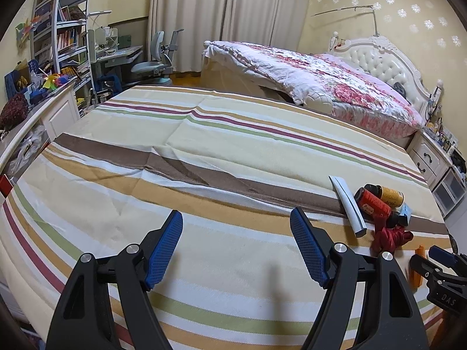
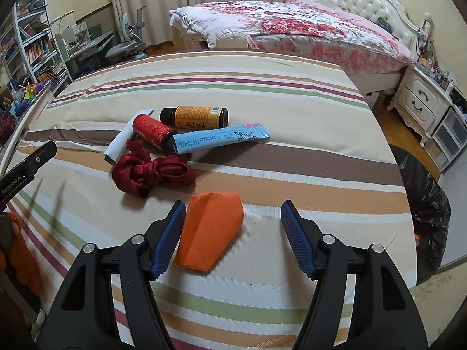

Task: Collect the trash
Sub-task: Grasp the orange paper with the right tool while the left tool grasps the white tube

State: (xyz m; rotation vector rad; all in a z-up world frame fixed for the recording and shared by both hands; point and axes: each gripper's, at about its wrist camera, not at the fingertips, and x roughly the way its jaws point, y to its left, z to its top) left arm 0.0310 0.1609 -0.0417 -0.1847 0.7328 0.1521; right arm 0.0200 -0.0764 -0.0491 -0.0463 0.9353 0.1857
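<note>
Trash lies on a striped cloth [image 2: 262, 175]: an orange paper packet [image 2: 210, 230], a red knotted ribbon [image 2: 151, 173], a red bottle [image 2: 153, 129], a yellow-labelled brown bottle [image 2: 194, 116], a blue tube [image 2: 221, 140] and a white strip [image 2: 121, 143]. My right gripper [image 2: 233, 224] is open, low over the cloth, with the packet between its jaws against the left finger. My left gripper [image 1: 236, 233] is open and empty over bare cloth. The pile shows to its right in the left wrist view: ribbon [image 1: 391, 237], red bottle [image 1: 373, 202], white strip [image 1: 348, 205].
A black trash bag [image 2: 429, 213] stands beyond the cloth's right edge. A bed with a floral quilt [image 1: 321, 78] lies behind. White drawers [image 2: 420, 102] are at the right, shelves [image 1: 67, 35] and a cluttered counter [image 1: 29, 96] at the left.
</note>
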